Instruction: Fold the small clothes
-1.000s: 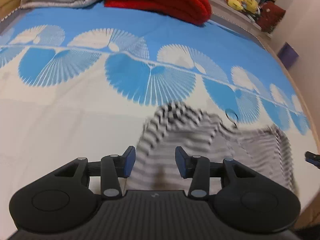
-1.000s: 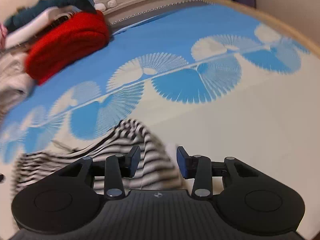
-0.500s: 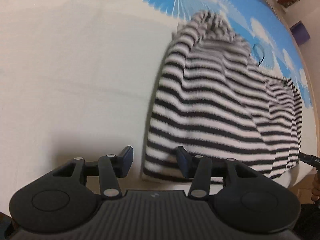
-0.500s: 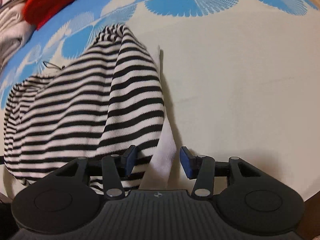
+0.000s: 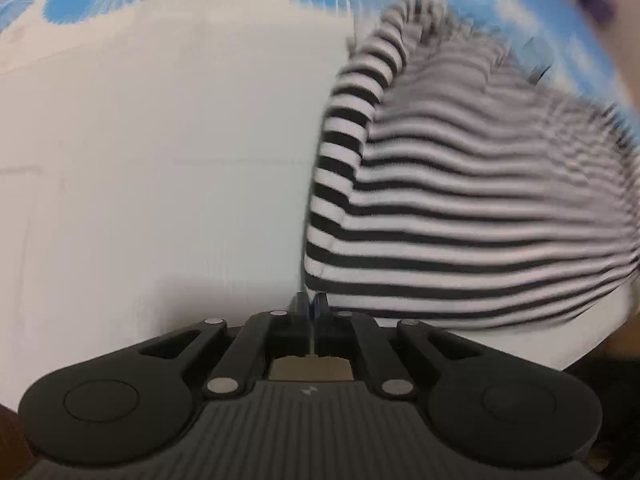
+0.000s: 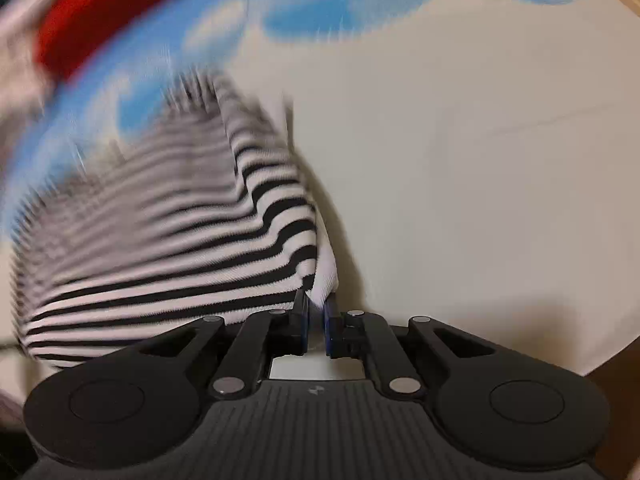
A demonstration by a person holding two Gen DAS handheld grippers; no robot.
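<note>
The striped top (image 5: pixel 460 208) lies on the cream part of the bed cover (image 5: pixel 152 168), close to the near edge, and it is not folded yet: it sits in a loose heap, with one side turned over the body and a white inner layer (image 6: pixel 325 270) showing at the corner near me. My left claw (image 5: pixel 311 306) has just been closing, and its jaws now stand almost together at the near left corner of the top; I judge that they pinch the hem, but the cloth between them is hard to see because the view is blurred. My right claw (image 6: pixel 316 306) has also just been closing, and here the white and striped corner goes clearly between the two jaws, so it grips the top. So I think only the first step is done, taking both near corners. The fold itself is all left to do. Far behind, a red blanket (image 6: pixel 104 20) lies on the blue pattern.
</note>
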